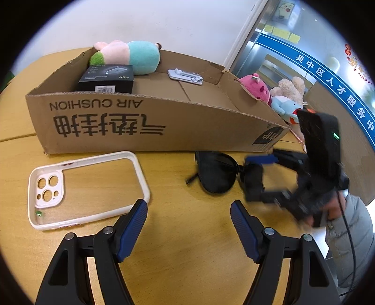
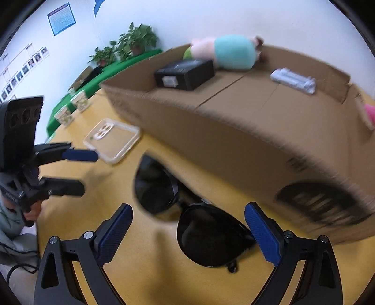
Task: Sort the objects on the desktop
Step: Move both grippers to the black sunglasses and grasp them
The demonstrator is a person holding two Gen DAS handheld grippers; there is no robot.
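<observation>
Far left beyond the tabletop, potted plants stand on green cloth; photos and a blue poster hang on the wall.

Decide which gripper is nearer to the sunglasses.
Right. The right gripper straddles one lens of the sunglasses, jaws open. The left gripper hangs open over bare table, short of them, beside the phone case.

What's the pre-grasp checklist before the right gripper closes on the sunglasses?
1. Right gripper open: ok.
2. Sunglasses between its fingers: ok, one lens sits in the gap.
3. Fingers touching the frame: cannot tell, image blurred.
4. Left gripper out of the way: ok, open and holding nothing, near the phone case.
5. Cardboard box has room for a drop: ok, bare floor beside the black box.
</observation>
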